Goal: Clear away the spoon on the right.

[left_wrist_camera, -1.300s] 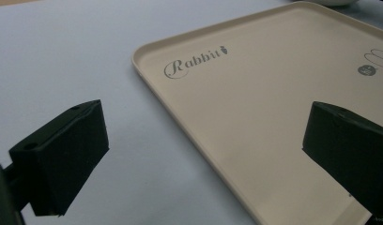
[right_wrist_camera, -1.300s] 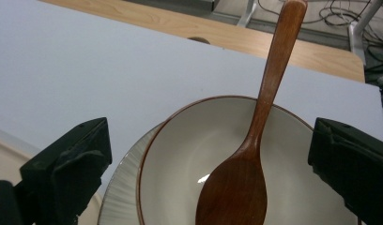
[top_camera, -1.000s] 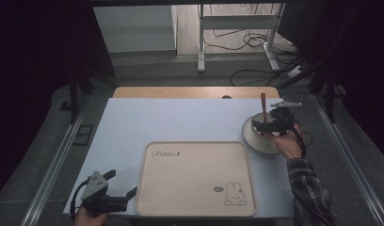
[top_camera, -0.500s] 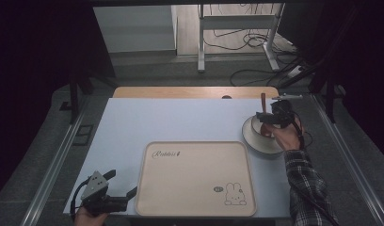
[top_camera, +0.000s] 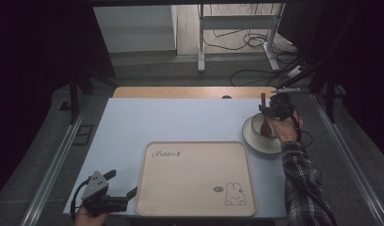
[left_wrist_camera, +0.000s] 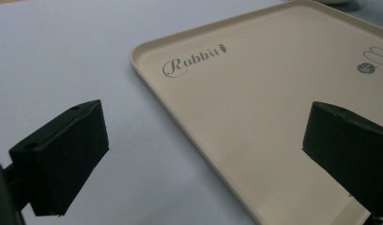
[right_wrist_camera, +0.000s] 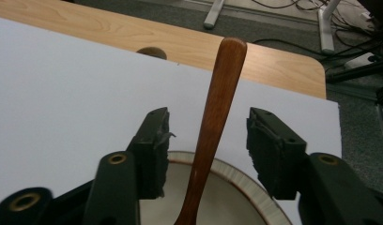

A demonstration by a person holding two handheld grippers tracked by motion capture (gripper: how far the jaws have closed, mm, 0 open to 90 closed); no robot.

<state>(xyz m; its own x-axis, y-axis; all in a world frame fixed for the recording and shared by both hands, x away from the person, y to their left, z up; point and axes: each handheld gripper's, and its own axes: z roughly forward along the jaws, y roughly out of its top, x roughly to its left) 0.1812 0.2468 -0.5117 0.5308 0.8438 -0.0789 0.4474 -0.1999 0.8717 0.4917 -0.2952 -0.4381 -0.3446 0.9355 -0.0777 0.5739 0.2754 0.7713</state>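
A pale blue-white mat (top_camera: 171, 122) covers most of the table, with a strip of light wooden tabletop (top_camera: 190, 92) showing along the far edge. On the near middle of the mat lies a large, shallow beige rectangular tray with rounded corners (top_camera: 195, 179), printed with the word "Rabbit" at its far left corner and a small rabbit drawing at its near right corner; the tray is bare.

At the right side of the mat, just beyond the tray's far right corner, sits a round white ceramic bowl with a ribbed brown-edged rim (top_camera: 256, 136). A dark brown wooden spoon (top_camera: 264, 113) stands in it, its handle rising and leaning toward the far side of the table.

The person's right forearm, in a plaid sleeve (top_camera: 303, 183), reaches up the right side to the bowl. The black right gripper (top_camera: 275, 109) is held over the bowl's far part. In the right gripper view its jaws stand apart on either side of the spoon (right_wrist_camera: 217, 126) handle, with a gap at each side, so nothing is clamped; the bowl (right_wrist_camera: 246, 187) rim curves beneath them.

The left gripper (top_camera: 119, 186), black with a grey three-cornered plate on top, is held low at the near left corner of the mat, just beside the tray's left edge. Its jaws are spread wide and hold nothing; the left gripper view looks between them across the tray (left_wrist_camera: 274, 108) rim.
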